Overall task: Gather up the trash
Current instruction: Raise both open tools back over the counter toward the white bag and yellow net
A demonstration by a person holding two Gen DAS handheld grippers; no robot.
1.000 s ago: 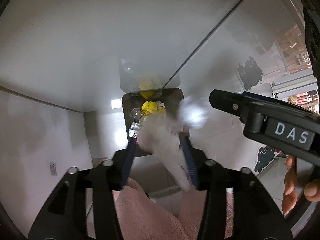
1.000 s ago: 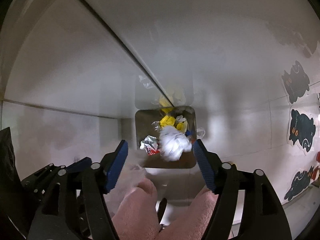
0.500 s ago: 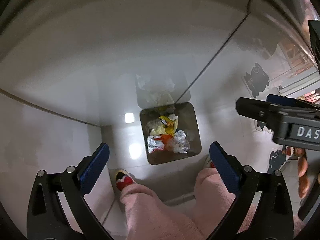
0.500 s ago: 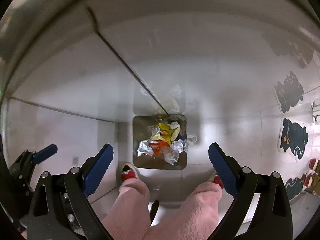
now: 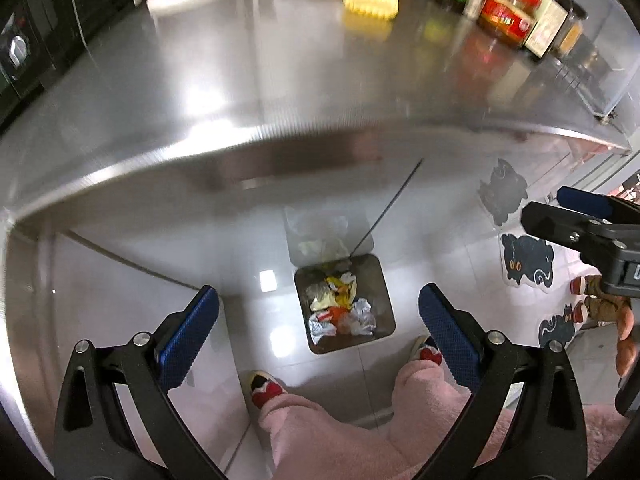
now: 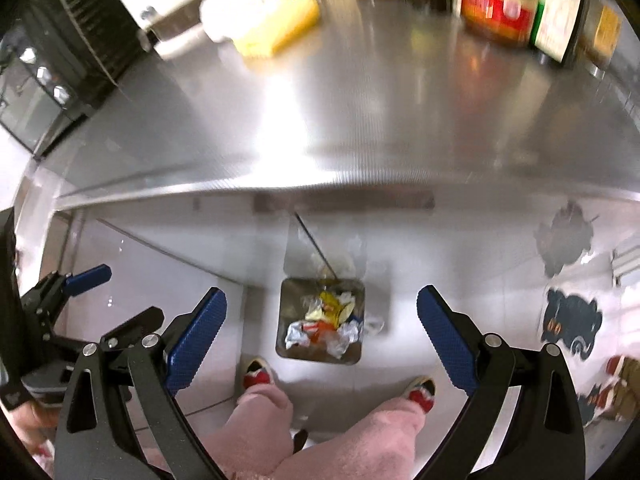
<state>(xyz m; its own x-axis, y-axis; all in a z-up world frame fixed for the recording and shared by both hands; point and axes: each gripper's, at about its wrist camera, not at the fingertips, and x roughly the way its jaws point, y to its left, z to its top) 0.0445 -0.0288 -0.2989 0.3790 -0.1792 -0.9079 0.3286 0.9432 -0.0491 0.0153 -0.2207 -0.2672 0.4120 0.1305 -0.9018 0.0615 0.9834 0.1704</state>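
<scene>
A brushed stainless-steel counter (image 5: pixel 248 92) spans the upper view, with blurred sauce bottles (image 5: pixel 516 8) at its far edge. On the tiled floor below its front edge stands a square metal bin (image 5: pixel 382 280) holding crumpled white, yellow and orange trash (image 5: pixel 340 308). Above the bin, the left gripper (image 5: pixel 318 316) and right gripper (image 6: pixel 322 320) both gape wide, holding nothing.

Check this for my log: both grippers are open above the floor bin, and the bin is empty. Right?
Not quite. Both the left gripper and right gripper are open above the bin, but it is not empty: crumpled trash lies inside, as the left wrist view shows.
</scene>
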